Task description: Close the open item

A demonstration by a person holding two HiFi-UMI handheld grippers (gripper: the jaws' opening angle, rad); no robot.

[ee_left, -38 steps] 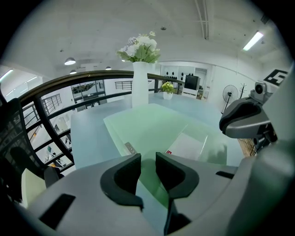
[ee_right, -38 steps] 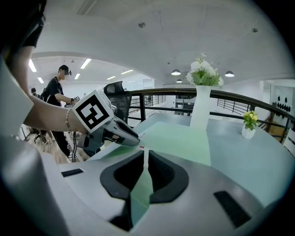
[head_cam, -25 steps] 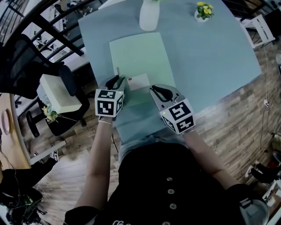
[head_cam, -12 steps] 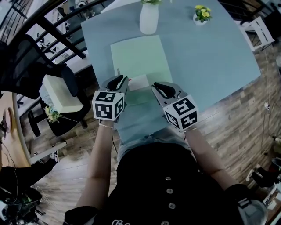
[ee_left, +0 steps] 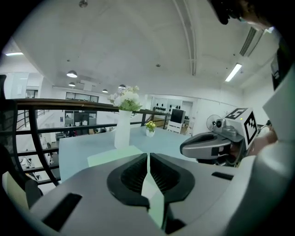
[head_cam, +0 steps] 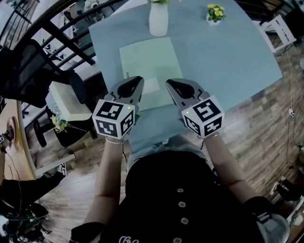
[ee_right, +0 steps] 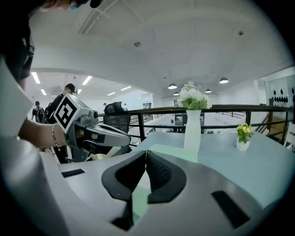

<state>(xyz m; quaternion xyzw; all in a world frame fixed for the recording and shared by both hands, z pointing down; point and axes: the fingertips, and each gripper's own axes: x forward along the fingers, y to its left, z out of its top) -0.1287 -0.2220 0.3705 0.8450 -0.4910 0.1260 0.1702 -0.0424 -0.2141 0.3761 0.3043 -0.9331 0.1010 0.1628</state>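
**Both grippers clenched and empty over the flat green folder**

Nearest the head camera, a person in a dark buttoned top (head_cam: 180, 204) is holding both forearms out over the near edge of the table (head_cam: 228, 57). Each hand is carrying 1 gripper, with its marker cube (head_cam: 113, 118) facing up.

The left gripper (head_cam: 137, 83) is hovering over the near left part of the green folder (head_cam: 149, 59). Its jaws have just been closing. In the left gripper view the pads are sitting almost together with only a thin slit showing, and nothing is between them. The pale green in that slit is the folder below.

The right gripper (head_cam: 172, 86) is hovering level with it over the near right part of the folder, well clear of the left one. Its jaws have also just been closing and their tips are now meeting, with nothing gripped.

The folder is lying flat on the light blue table as 1 pale green rectangle, long side running away from the person. A white slip (head_cam: 152, 86) is resting on its near end, between the 2 gripper tips.

Beyond the folder's far edge 1 white vase (head_cam: 158, 20) is standing upright with flowers. A small pot (head_cam: 214, 12) of yellow flowers is sitting further right, well apart from the vase.

A black chair (head_cam: 28, 66) is standing to the left, and wooden floor (head_cam: 266, 123) is showing to the right
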